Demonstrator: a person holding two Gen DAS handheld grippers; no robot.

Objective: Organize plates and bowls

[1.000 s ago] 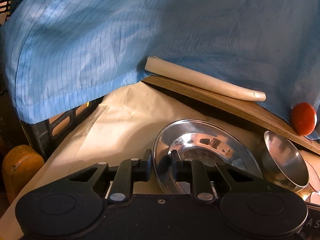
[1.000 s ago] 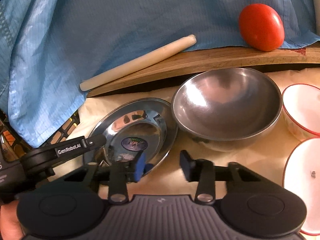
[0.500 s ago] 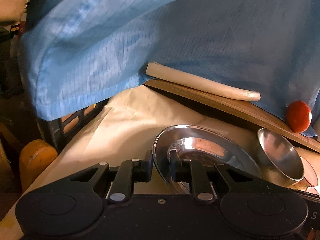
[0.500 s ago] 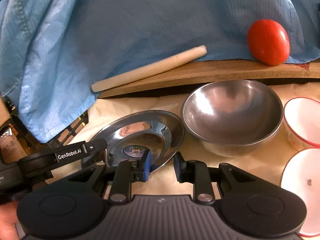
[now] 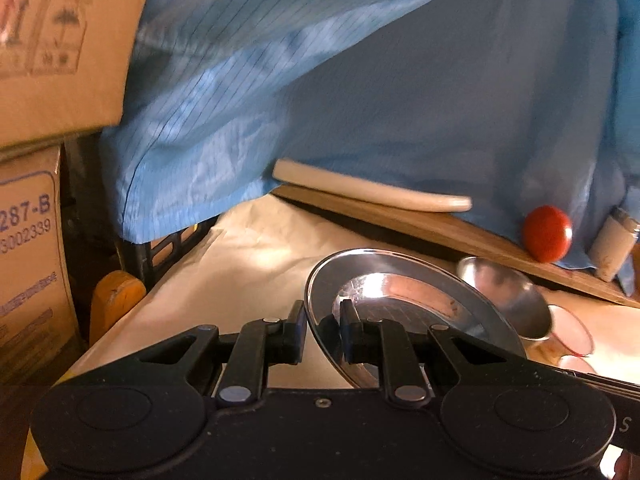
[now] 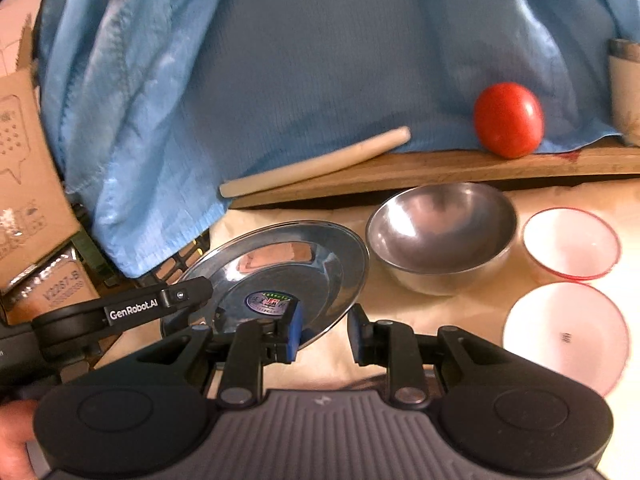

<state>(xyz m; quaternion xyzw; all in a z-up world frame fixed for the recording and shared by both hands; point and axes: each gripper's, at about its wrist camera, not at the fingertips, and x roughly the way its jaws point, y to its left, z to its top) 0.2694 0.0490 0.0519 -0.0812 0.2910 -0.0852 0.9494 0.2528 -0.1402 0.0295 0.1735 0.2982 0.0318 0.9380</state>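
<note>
A shiny steel plate [image 5: 420,300] [image 6: 288,264] hangs tilted above the paper-covered table [image 5: 240,264]. My left gripper [image 5: 322,320] is shut on its near-left rim, one finger on each face. In the right wrist view that gripper's finger [image 6: 176,300] reaches the plate from the left. My right gripper [image 6: 324,328] is shut on the plate's front rim, with its blue left pad over the inside and its right finger at the outer edge. A steel bowl [image 6: 440,236] [image 5: 508,296] stands just right of the plate. Further right are a red-rimmed white bowl [image 6: 568,244] and a red-rimmed white plate [image 6: 564,336].
Behind the dishes runs a wooden board [image 6: 440,164] with a pale rolling pin [image 6: 316,164] and a tomato [image 6: 508,120] on it. A blue cloth [image 6: 320,60] hangs over the back. Cardboard boxes [image 5: 60,40] and a black crate [image 5: 168,248] stand at the left.
The right gripper's jaws narrowed onto the plate's rim. Both grippers then rose and drew back with the plate, which now sits higher and more tilted.
</note>
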